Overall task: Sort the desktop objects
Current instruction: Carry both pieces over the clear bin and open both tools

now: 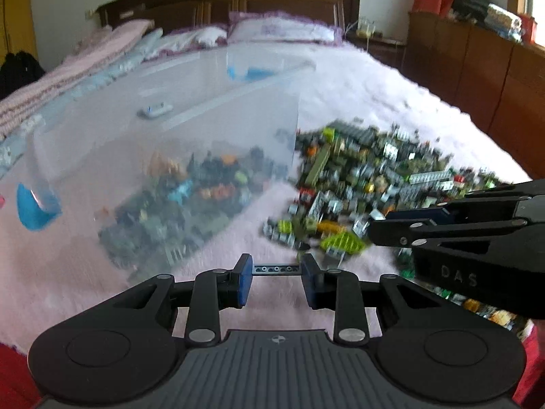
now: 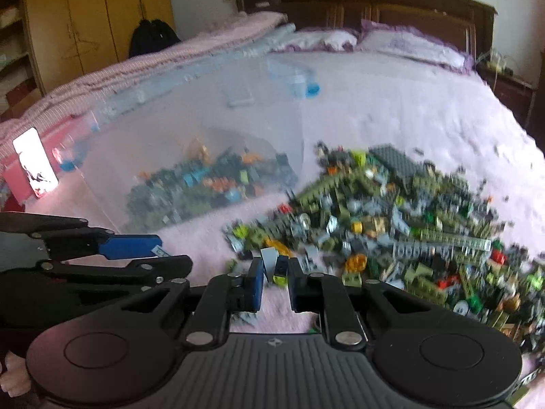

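Note:
A big pile of small building bricks [image 1: 368,184] lies on the pink bedspread, right of a clear plastic box [image 1: 190,129] that holds several more bricks. The pile [image 2: 391,211] and the box [image 2: 204,156] also show in the right wrist view. My left gripper [image 1: 276,269] is shut on a thin dark grey bar with holes [image 1: 276,269], held across its blue pads above the bedspread. My right gripper [image 2: 276,271] is shut on a small dark and lime brick [image 2: 280,272] at the pile's near edge; it shows side-on in the left wrist view [image 1: 385,225].
The box has blue latches [image 1: 35,209] and its lid [image 2: 293,78] lies behind it. Pillows [image 1: 282,30] and a dark headboard are at the far end. A folded pink blanket [image 2: 136,68] lies on the left; a wooden cabinet [image 1: 477,68] stands on the right.

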{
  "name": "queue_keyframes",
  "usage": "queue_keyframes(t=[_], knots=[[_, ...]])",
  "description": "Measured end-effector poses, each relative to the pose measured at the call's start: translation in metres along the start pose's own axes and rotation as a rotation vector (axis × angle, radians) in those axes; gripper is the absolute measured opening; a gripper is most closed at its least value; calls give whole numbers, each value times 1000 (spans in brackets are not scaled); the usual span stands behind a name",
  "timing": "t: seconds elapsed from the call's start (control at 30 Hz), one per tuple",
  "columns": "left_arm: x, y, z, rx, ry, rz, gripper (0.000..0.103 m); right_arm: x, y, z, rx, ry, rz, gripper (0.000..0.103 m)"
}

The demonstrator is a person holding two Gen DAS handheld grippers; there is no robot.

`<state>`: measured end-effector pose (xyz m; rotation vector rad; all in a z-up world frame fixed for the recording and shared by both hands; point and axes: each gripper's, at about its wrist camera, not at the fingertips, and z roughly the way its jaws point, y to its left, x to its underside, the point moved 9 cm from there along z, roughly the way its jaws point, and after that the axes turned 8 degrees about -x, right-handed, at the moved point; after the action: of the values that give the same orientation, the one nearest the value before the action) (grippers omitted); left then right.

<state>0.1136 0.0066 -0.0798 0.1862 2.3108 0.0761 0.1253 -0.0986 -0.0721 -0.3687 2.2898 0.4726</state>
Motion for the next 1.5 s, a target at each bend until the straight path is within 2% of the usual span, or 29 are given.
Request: queue_keyframes(t=[0.3,0.47,0.6,0.67,0.73,0.77,0.8,0.9,1.07,1.2,1.5], knots=[[-57,15,-42,-21,-147,0,32,-53,20,-27,-43,-97,-67,16],[-98,45,-52,-99,-226,6,32,-106,36,-28,-80,-169,-133,16],[-118,70,-38,-157,-222,3,33,-152,53,-14,-113,-215,-193,16],[-119,78,-26,-177,-194,3,38,-167,59,1,-125,-207,-204,16],[-117,86,-16,-202,-163,-14,49,-179,63,18,-137,-188,-204,17],[-116,89,-14,-206,-153,-23,49,-182,63,26,-137,-174,-192,18],[-113,91,-13,-206,-145,-33,50,-184,62,31,-135,-166,-178,20],[-107,94,-14,-199,-139,-50,61,-178,61,33,-133,-157,-167,26],[-101,87,-18,-185,-135,-49,68,-163,56,27,-121,-145,-164,30],[-98,77,-22,-164,-139,-52,76,-150,52,12,-113,-160,-129,39],[-78,45,-42,-135,-147,-16,88,-105,17,-27,-62,-159,-31,43]])
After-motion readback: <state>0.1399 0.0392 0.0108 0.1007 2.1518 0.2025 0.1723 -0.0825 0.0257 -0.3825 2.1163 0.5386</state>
